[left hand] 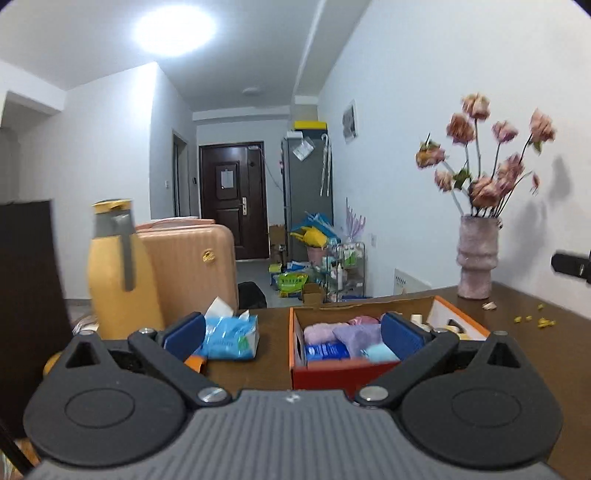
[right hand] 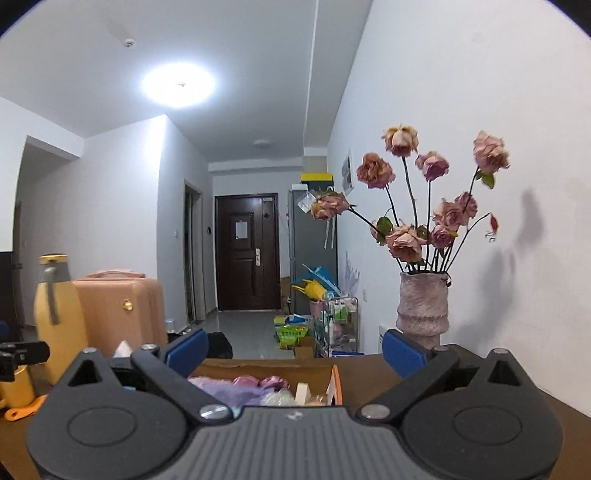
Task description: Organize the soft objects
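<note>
The flowers are motion-blurred; the box's near part hides behind the claw.

The room is evenly bright, lit by a round ceiling lamp that blows out to a white glare in the upper left of both views. The flowers throw soft grey shadows on the wall to their right. The left view is smeared by motion blur, worst on the flowers and bottle; the right is sharper. Fisheye bending curves the walls, and the corners go black.
</note>
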A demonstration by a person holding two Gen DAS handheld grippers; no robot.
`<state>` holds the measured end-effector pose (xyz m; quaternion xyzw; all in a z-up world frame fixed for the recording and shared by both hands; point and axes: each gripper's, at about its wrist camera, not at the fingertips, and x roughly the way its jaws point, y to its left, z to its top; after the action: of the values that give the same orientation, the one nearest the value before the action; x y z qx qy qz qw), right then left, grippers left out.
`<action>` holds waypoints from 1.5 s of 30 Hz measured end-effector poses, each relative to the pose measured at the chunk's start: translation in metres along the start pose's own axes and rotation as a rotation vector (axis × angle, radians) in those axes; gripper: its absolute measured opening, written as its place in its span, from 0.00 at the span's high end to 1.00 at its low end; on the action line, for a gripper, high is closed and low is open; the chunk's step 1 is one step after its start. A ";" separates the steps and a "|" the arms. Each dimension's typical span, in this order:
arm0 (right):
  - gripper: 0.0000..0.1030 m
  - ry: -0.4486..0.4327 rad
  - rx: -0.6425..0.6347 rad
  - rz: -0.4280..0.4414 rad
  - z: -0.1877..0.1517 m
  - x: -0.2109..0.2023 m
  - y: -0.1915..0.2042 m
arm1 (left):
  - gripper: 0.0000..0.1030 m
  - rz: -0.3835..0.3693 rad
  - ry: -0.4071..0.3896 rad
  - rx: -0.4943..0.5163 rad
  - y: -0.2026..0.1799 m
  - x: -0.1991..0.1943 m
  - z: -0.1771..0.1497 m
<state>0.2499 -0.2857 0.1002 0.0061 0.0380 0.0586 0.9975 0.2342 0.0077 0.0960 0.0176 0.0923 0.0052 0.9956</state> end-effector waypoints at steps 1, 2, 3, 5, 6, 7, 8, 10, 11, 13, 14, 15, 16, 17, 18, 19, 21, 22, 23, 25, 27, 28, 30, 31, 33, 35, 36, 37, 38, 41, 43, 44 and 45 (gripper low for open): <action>0.02 0.006 -0.020 0.002 -0.004 -0.015 0.004 | 0.00 -0.016 -0.007 -0.012 0.003 -0.018 -0.007; 0.02 0.013 -0.037 0.003 -0.008 -0.028 0.008 | 0.00 -0.029 -0.020 -0.027 0.006 -0.037 -0.014; 0.02 0.025 -0.049 -0.005 -0.013 -0.046 0.012 | 0.00 -0.032 -0.026 -0.038 0.009 -0.052 -0.019; 0.01 0.037 -0.051 -0.006 -0.024 -0.077 0.019 | 0.00 -0.044 -0.049 -0.037 0.013 -0.088 -0.033; 0.01 0.041 -0.037 -0.004 -0.030 -0.093 0.022 | 0.00 -0.038 -0.056 -0.029 0.014 -0.102 -0.039; 0.01 0.040 -0.019 -0.003 -0.037 -0.111 0.026 | 0.00 -0.015 -0.057 -0.023 0.016 -0.118 -0.046; 0.00 0.041 -0.010 0.007 -0.045 -0.129 0.030 | 0.00 0.012 -0.057 -0.030 0.016 -0.131 -0.052; 0.00 0.055 0.001 0.005 -0.059 -0.161 0.038 | 0.00 0.028 -0.049 -0.050 0.018 -0.159 -0.067; 0.00 0.064 0.010 0.008 -0.068 -0.175 0.042 | 0.00 0.011 -0.041 -0.051 0.018 -0.172 -0.074; 0.00 0.119 0.043 0.008 -0.085 -0.202 0.050 | 0.00 -0.022 -0.013 -0.035 0.017 -0.194 -0.085; 0.00 0.131 0.067 0.009 -0.090 -0.208 0.053 | 0.00 -0.012 -0.004 -0.034 0.016 -0.202 -0.090; 0.00 0.144 0.078 0.043 -0.092 -0.208 0.057 | 0.00 -0.004 -0.001 -0.032 0.015 -0.207 -0.093; 0.00 0.164 0.070 0.073 -0.090 -0.207 0.060 | 0.00 -0.004 -0.004 -0.020 0.013 -0.208 -0.094; 0.00 0.178 0.078 0.073 -0.088 -0.205 0.063 | 0.00 -0.002 -0.011 -0.005 0.011 -0.208 -0.093; 0.00 0.167 0.104 0.054 -0.087 -0.209 0.065 | 0.00 0.018 -0.022 -0.006 0.010 -0.208 -0.091; 0.00 0.152 0.120 0.054 -0.087 -0.212 0.066 | 0.00 0.036 -0.033 -0.026 0.010 -0.208 -0.089; 0.00 0.157 0.114 0.082 -0.089 -0.216 0.069 | 0.00 0.015 -0.034 -0.056 0.012 -0.209 -0.087; 0.00 0.164 0.105 0.087 -0.089 -0.216 0.071 | 0.00 0.006 -0.031 -0.062 0.013 -0.210 -0.087; 0.00 0.161 0.104 0.080 -0.089 -0.216 0.072 | 0.00 0.005 -0.029 -0.060 0.013 -0.210 -0.086; 0.00 0.159 0.103 0.075 -0.089 -0.216 0.072 | 0.00 0.020 -0.041 -0.057 0.012 -0.211 -0.085; 0.00 0.162 0.097 0.079 -0.087 -0.214 0.071 | 0.00 0.012 -0.040 -0.052 0.012 -0.211 -0.084; 0.00 0.160 0.094 0.074 -0.085 -0.213 0.072 | 0.00 0.003 -0.039 -0.047 0.012 -0.211 -0.084; 0.00 0.156 0.088 0.075 -0.084 -0.213 0.073 | 0.00 0.001 -0.042 -0.038 0.010 -0.212 -0.084; 0.00 0.156 0.084 0.079 -0.083 -0.212 0.072 | 0.00 0.000 -0.043 -0.035 0.009 -0.212 -0.084; 0.00 0.154 0.073 0.085 -0.084 -0.212 0.074 | 0.00 -0.010 -0.045 -0.033 0.008 -0.213 -0.085; 0.00 0.153 0.069 0.090 -0.083 -0.212 0.074 | 0.00 -0.015 -0.042 -0.032 0.007 -0.212 -0.085; 0.00 0.153 0.070 0.090 -0.084 -0.212 0.074 | 0.00 -0.019 -0.041 -0.030 0.006 -0.212 -0.085; 0.00 0.155 0.072 0.090 -0.084 -0.212 0.074 | 0.00 -0.022 -0.039 -0.030 0.005 -0.212 -0.086; 0.00 0.157 0.072 0.088 -0.085 -0.211 0.074 | 0.00 -0.025 -0.040 -0.029 0.005 -0.212 -0.086; 0.00 0.162 0.071 0.087 -0.086 -0.210 0.073 | 0.00 -0.025 -0.038 -0.030 0.005 -0.211 -0.086; 0.00 0.159 0.073 0.088 -0.085 -0.210 0.073 | 0.00 -0.025 -0.034 -0.033 0.005 -0.211 -0.086; 0.00 0.159 0.072 0.088 -0.086 -0.210 0.072 | 0.00 -0.025 -0.033 -0.035 0.006 -0.210 -0.086; 0.00 0.158 0.070 0.088 -0.086 -0.211 0.073 | 0.00 -0.025 -0.031 -0.037 0.006 -0.210 -0.087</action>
<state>0.0263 -0.2377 0.0315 0.0380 0.1185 0.1012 0.9871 0.0116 0.0142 0.0495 -0.0017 0.0769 -0.0061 0.9970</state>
